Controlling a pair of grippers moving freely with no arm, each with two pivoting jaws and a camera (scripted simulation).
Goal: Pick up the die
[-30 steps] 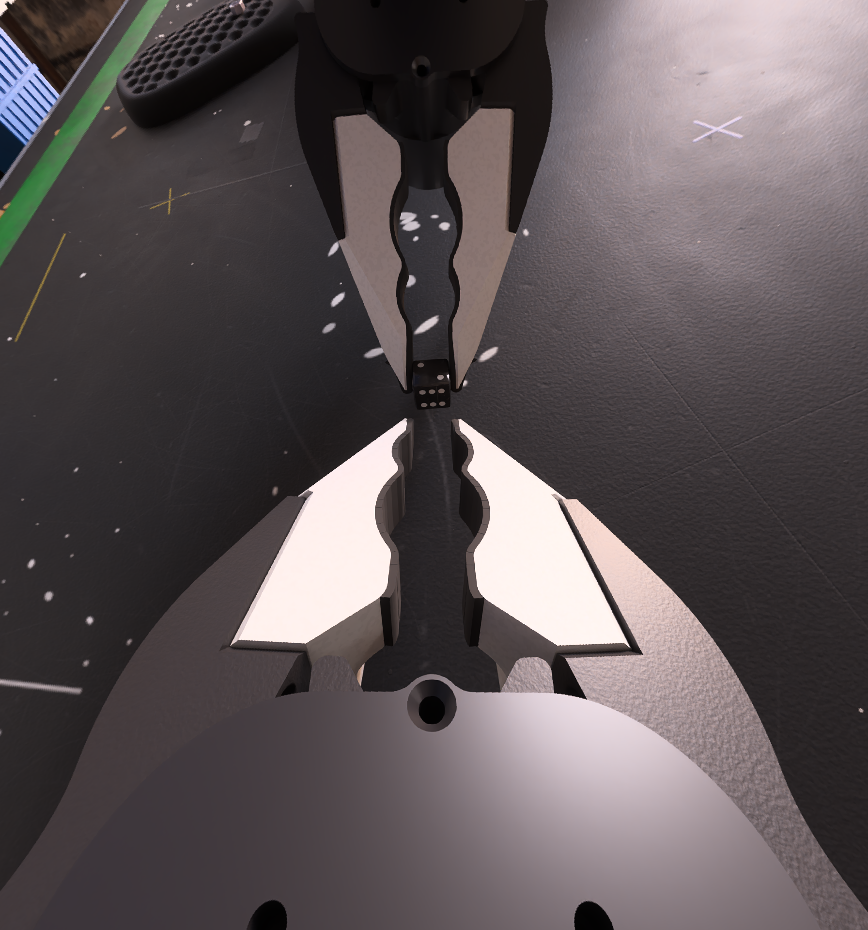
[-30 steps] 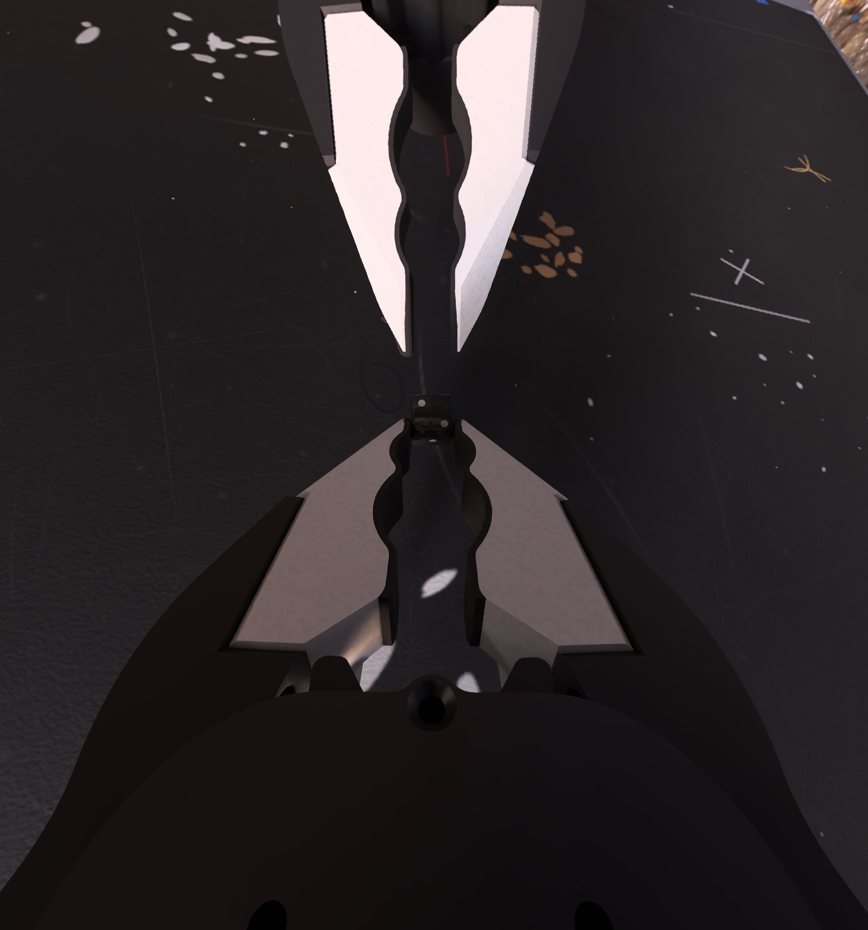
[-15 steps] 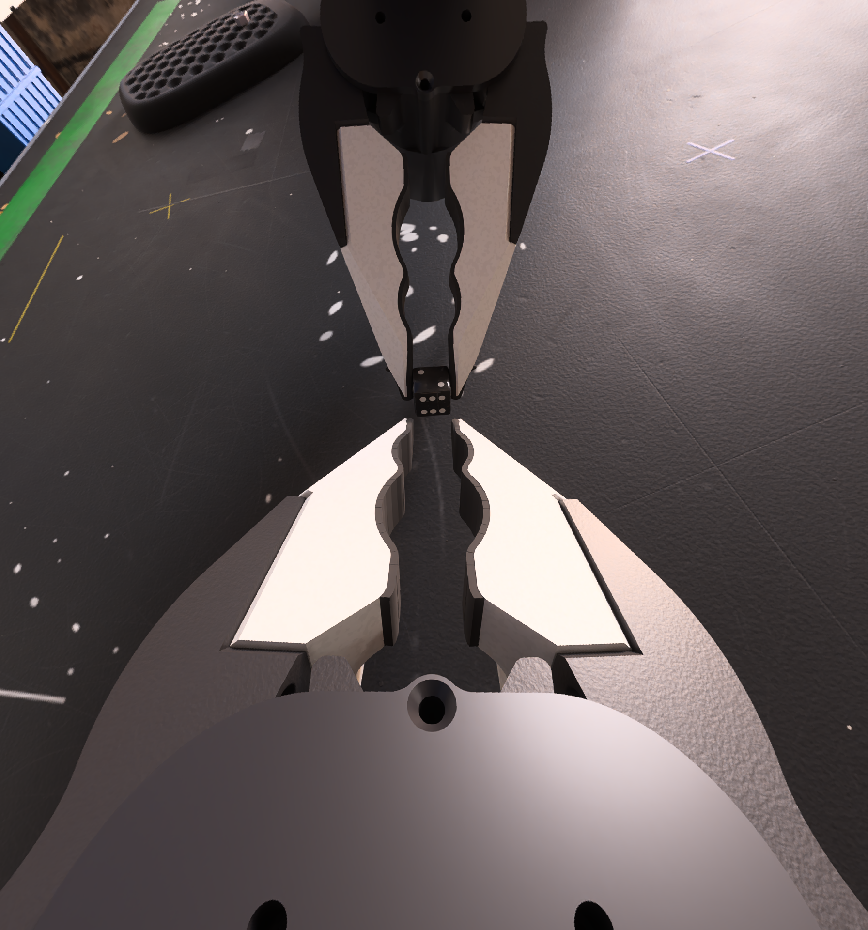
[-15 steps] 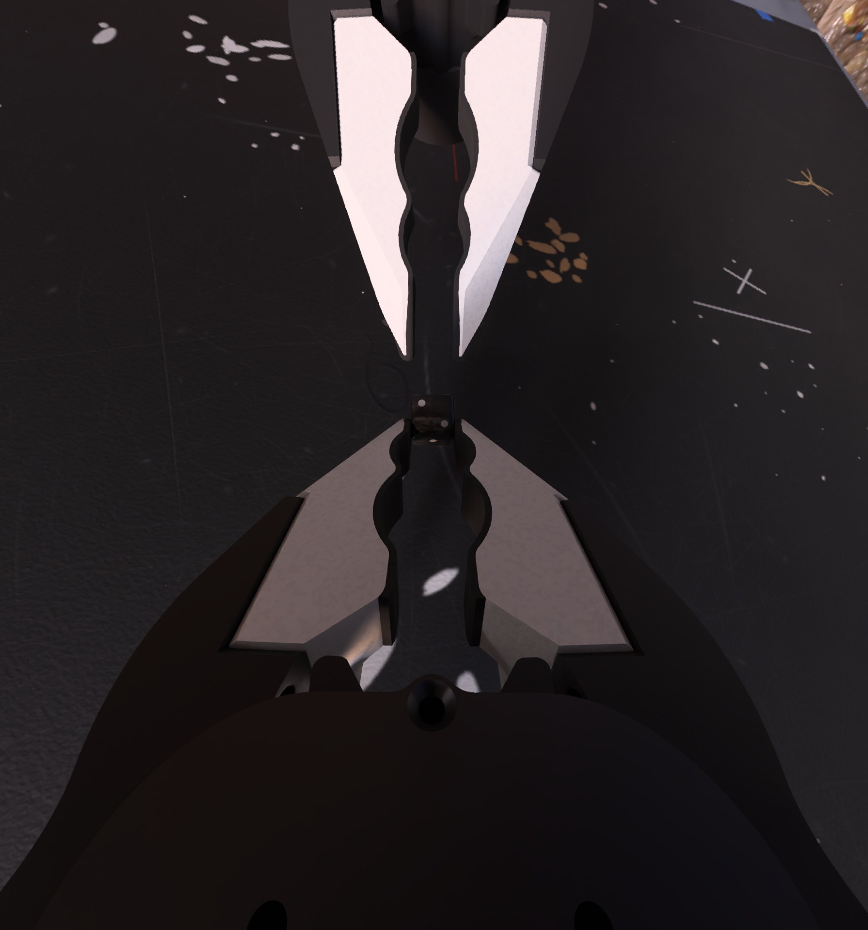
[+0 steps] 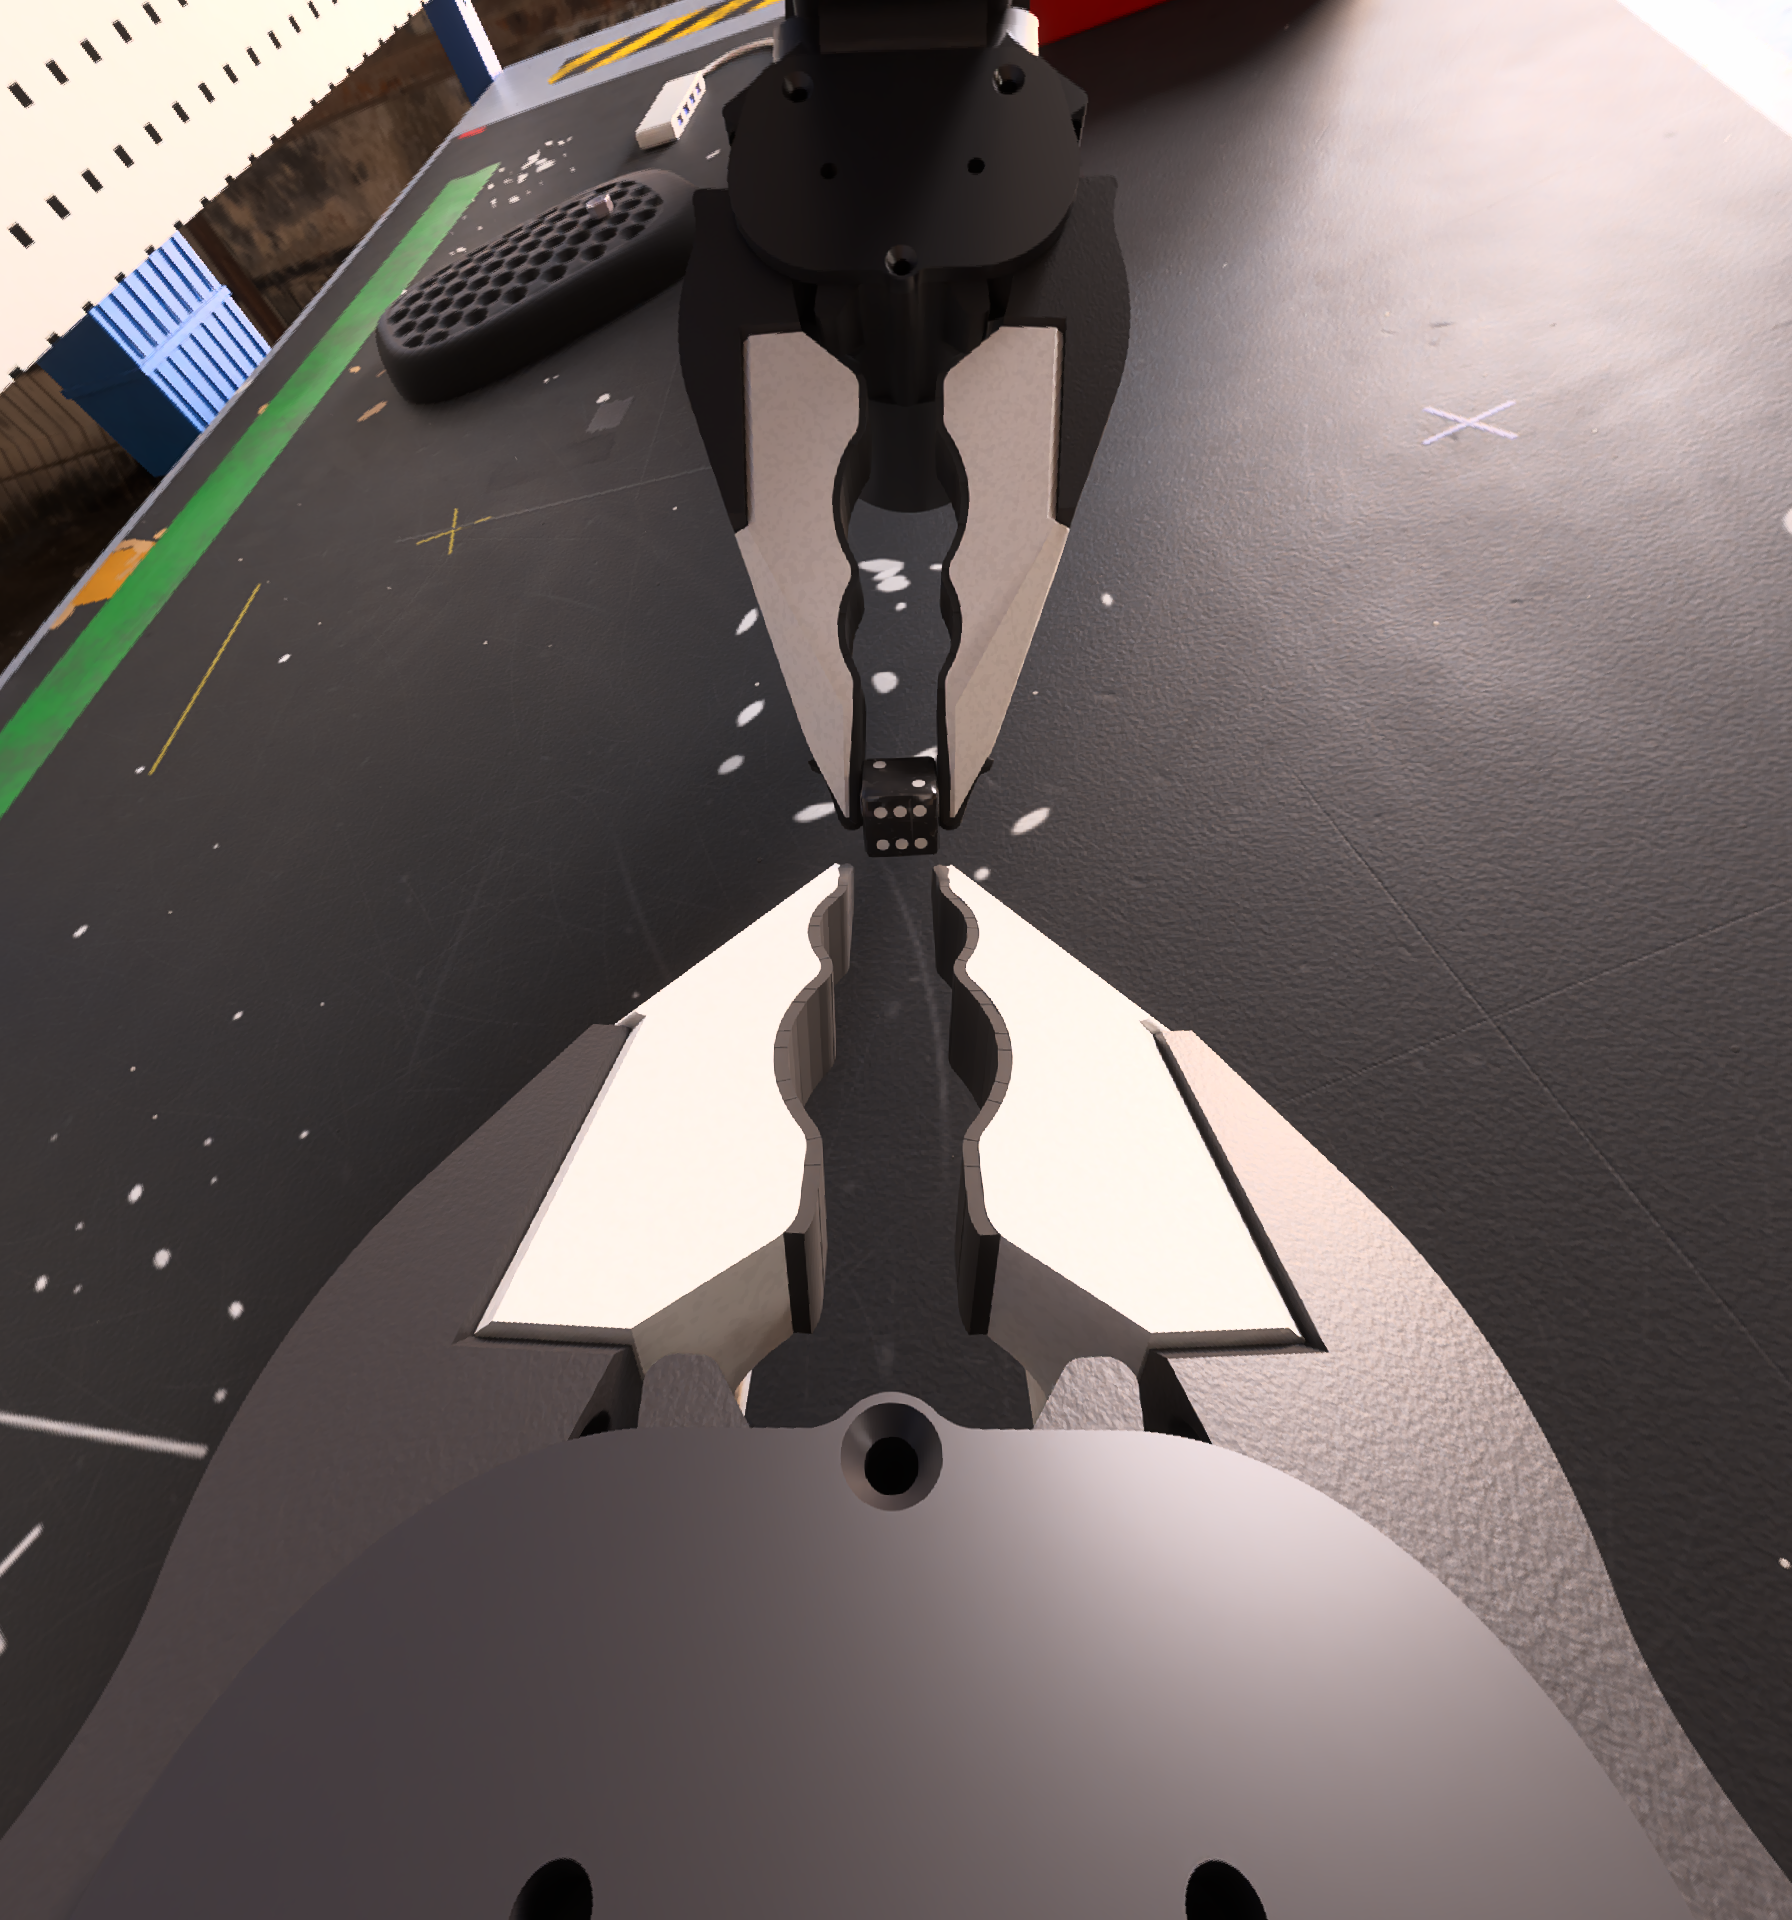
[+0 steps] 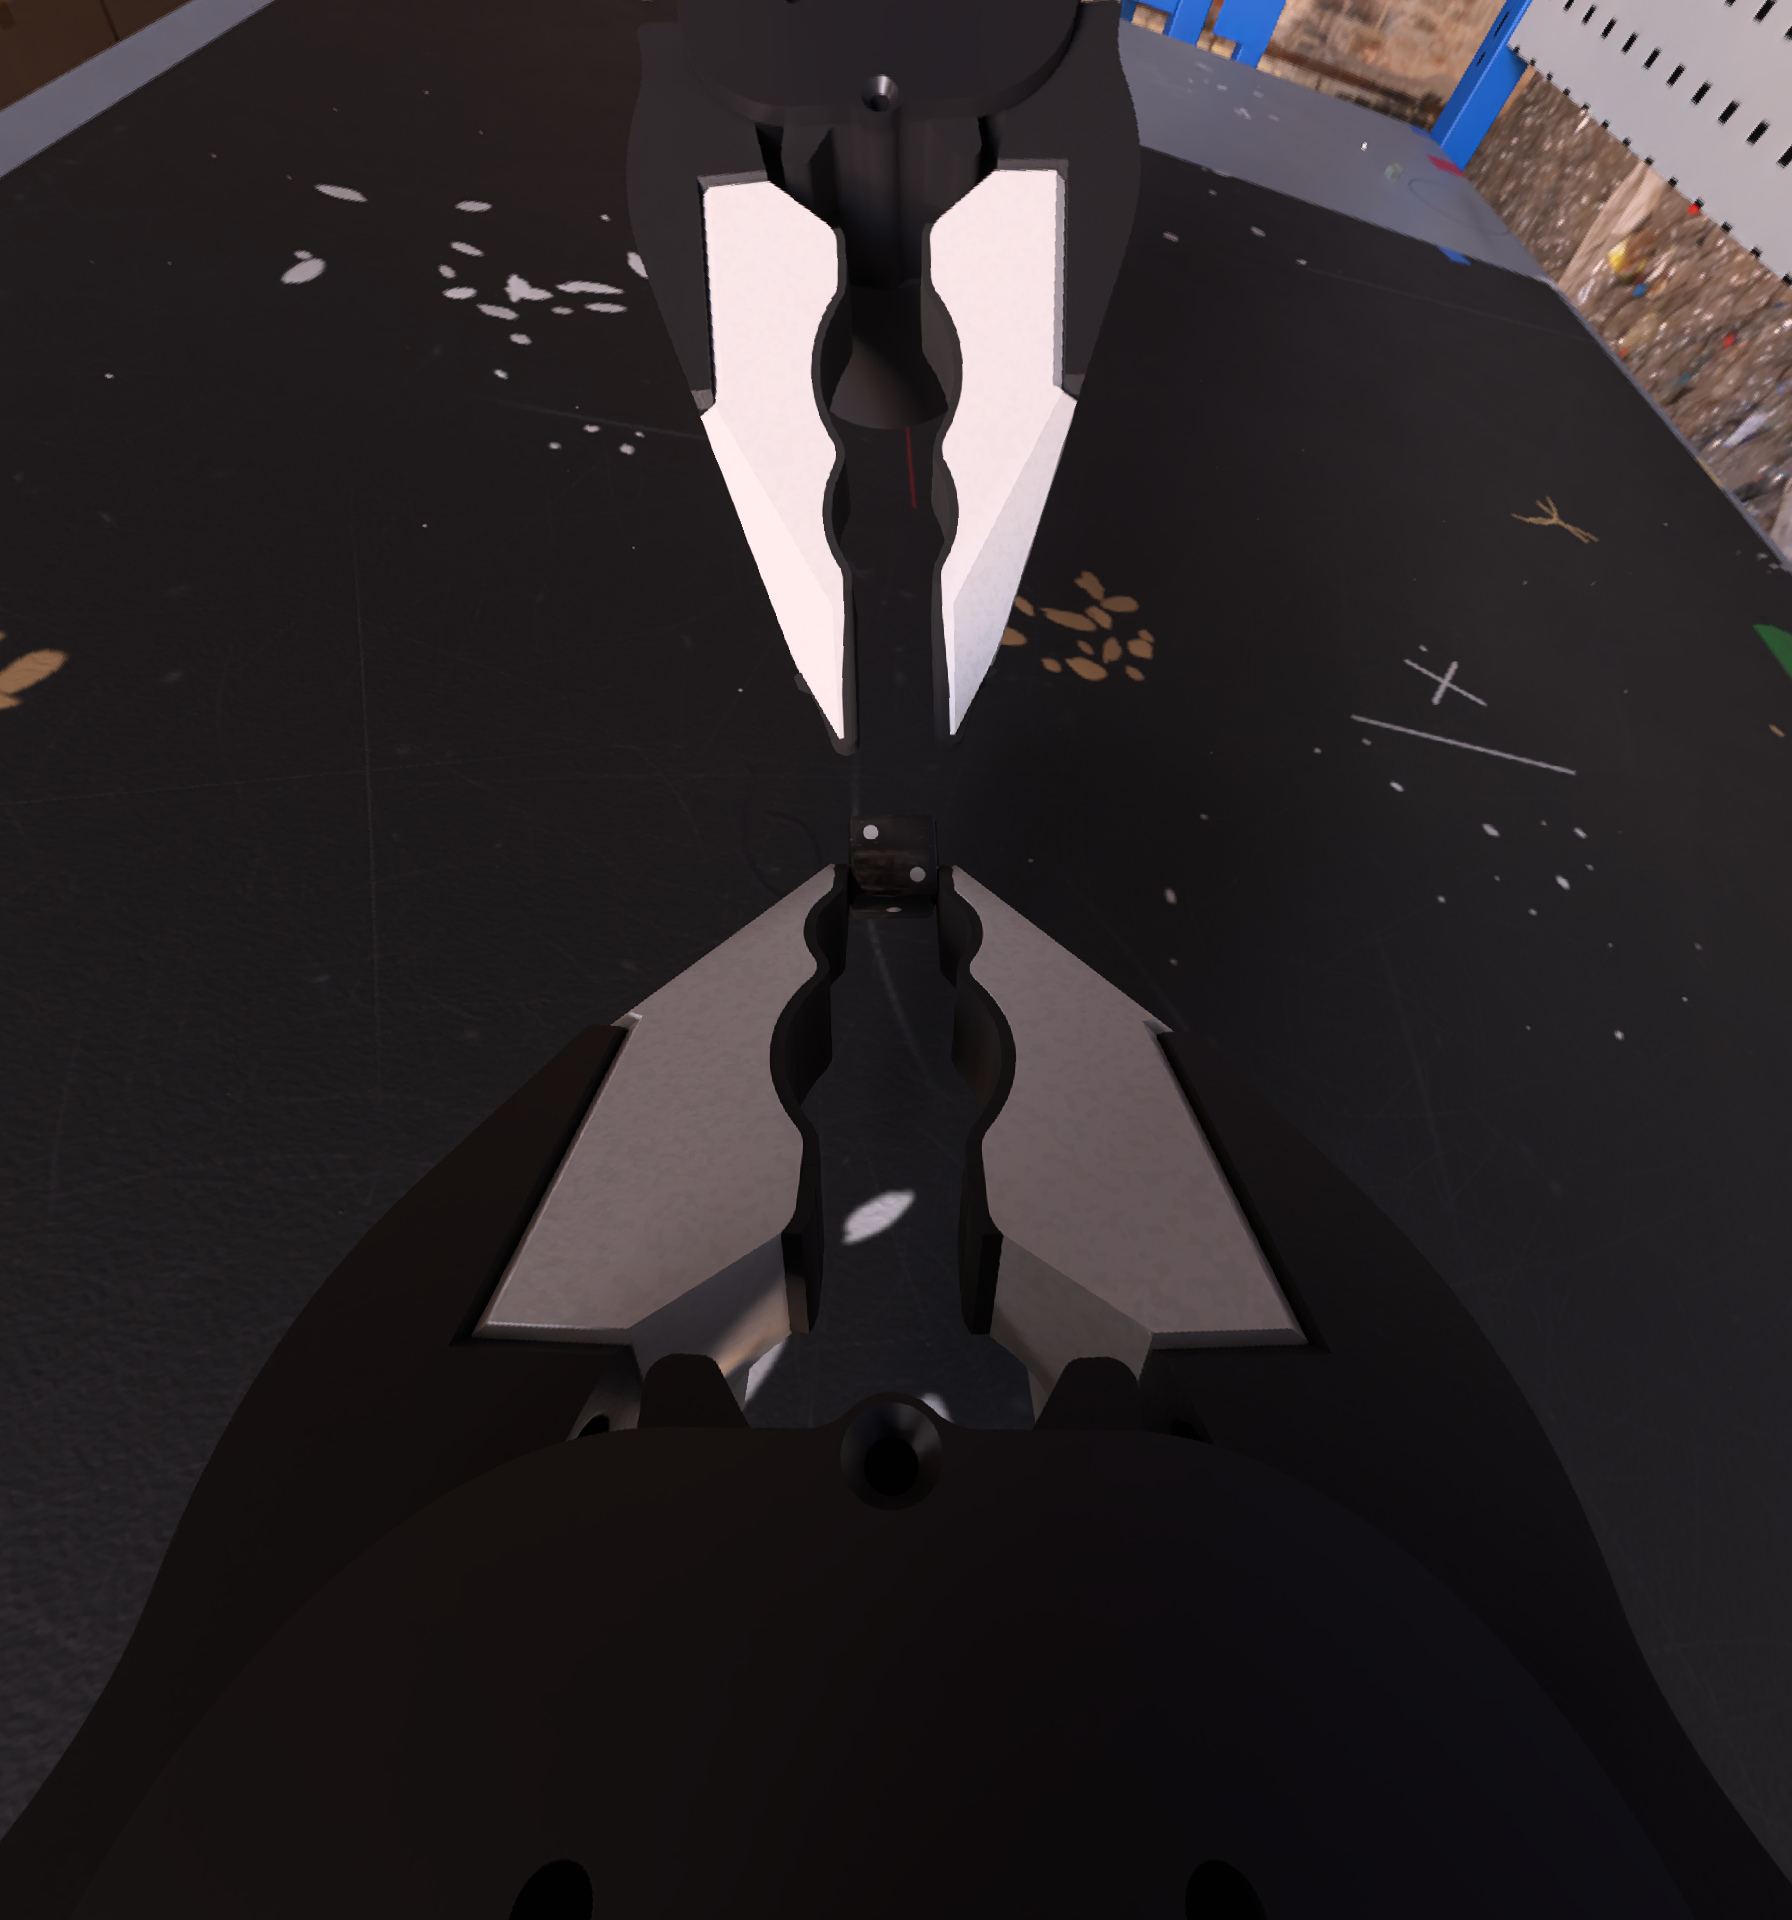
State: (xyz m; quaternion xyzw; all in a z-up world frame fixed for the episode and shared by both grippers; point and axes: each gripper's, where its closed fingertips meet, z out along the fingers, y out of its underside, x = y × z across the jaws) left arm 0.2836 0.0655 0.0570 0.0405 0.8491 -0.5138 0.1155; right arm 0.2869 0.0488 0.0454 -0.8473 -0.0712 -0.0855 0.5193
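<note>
The die [image 5: 900,808] is small and black with white pips. It is pinched between the fingertips of my right gripper [image 5: 902,800], which faces the left wrist camera from across the dark table [image 5: 1391,831]. In the right wrist view the die [image 6: 892,868] sits at the tips of my right gripper [image 6: 892,883], shut on it. My left gripper [image 5: 890,883] is empty, its jaws about a die's width apart, its tips just short of the die. It also shows in the right wrist view [image 6: 897,738], pointing at the die.
A black honeycomb pad [image 5: 528,281] and a white hub [image 5: 674,109] lie at the far left of the table. A green stripe [image 5: 196,540] runs along the left edge, with a blue crate [image 5: 165,343] beyond. The table's edge [image 6: 1702,416] shows at the right.
Both grippers keep their places relative to each other and the die. The table has dropped away in both views and more of the far background shows, so both have risen or tilted up.
</note>
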